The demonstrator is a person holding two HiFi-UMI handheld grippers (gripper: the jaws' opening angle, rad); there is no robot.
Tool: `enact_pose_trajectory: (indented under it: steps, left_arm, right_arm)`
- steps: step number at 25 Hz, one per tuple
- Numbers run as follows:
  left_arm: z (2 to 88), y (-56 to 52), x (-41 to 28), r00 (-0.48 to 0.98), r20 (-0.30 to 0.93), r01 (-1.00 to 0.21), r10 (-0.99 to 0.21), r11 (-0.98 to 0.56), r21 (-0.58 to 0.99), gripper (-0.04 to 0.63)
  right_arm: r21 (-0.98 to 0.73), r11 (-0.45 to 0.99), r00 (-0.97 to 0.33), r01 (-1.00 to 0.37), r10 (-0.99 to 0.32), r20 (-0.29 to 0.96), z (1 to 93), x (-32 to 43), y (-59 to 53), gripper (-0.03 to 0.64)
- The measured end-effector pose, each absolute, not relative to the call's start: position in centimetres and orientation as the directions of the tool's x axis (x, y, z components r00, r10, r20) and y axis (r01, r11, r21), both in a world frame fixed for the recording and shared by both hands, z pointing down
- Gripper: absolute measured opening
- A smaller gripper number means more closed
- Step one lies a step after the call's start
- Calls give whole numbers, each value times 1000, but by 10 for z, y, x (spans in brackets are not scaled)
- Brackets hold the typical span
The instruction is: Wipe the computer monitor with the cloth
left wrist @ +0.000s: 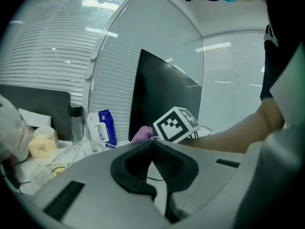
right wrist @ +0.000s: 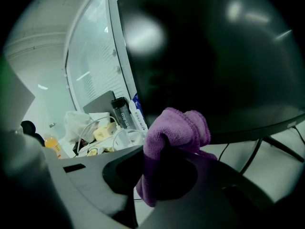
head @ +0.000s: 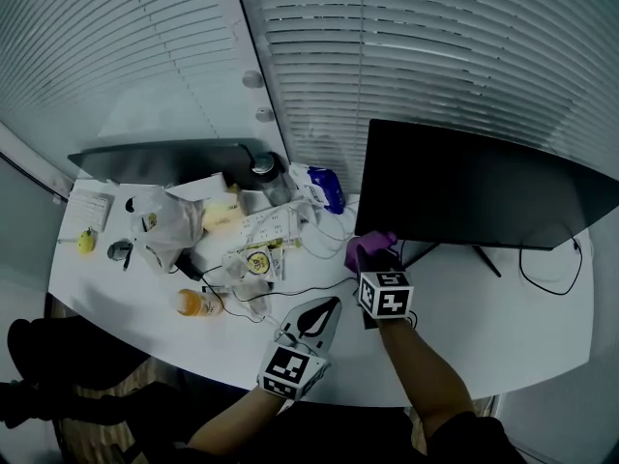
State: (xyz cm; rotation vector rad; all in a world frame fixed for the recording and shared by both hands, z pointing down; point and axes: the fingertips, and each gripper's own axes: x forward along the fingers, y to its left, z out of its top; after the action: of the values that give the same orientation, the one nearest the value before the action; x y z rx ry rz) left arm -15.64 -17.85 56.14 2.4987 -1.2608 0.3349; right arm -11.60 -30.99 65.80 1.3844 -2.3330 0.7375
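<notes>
Fingers of the right gripper (right wrist: 159, 161) are clenched on a bunched purple cloth (right wrist: 177, 128), which bulges up above the jaws and hangs down between them. I see the cloth held up at the lower edge of the computer monitor (right wrist: 214, 56), at the corner nearest the desk clutter. From the head view it sits right against that corner, though I cannot confirm actual contact with the glass. The screen is dark and carries pale reflections; its stand legs rest on the white desk (head: 484, 327).

The left gripper (left wrist: 152, 142) has its jaws closed tip to tip with nothing between them. It hovers low over the near edge of the desk, beside and slightly behind the right gripper, pointing toward the monitor.

Further observations: a blue pack of wipes (head: 327, 187) lies just beside the monitor's near corner, with a dark bottle (head: 266, 172) next to it. An orange drink bottle (head: 193, 303), a plastic bag (head: 164, 220) and loose white cables are spread across the left part of the desk. A second dark screen (head: 164, 158) stands behind that clutter. Closed blinds (head: 435, 46) cover the windows behind.
</notes>
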Motion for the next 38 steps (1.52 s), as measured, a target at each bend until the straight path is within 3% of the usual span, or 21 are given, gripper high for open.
enact_pose_trajectory:
  steps: [10, 38]
  left_arm:
    - [562, -176, -188, 581, 347, -809, -736, -567, 153, 5]
    - [555, -180, -191, 600, 326, -795, -731, -590, 140, 4]
  right_arm:
    - [-296, 357, -463, -886, -720, 518, 668, -138, -318, 60]
    - [-289, 349, -451, -891, -751, 483, 644, -140, -321, 60]
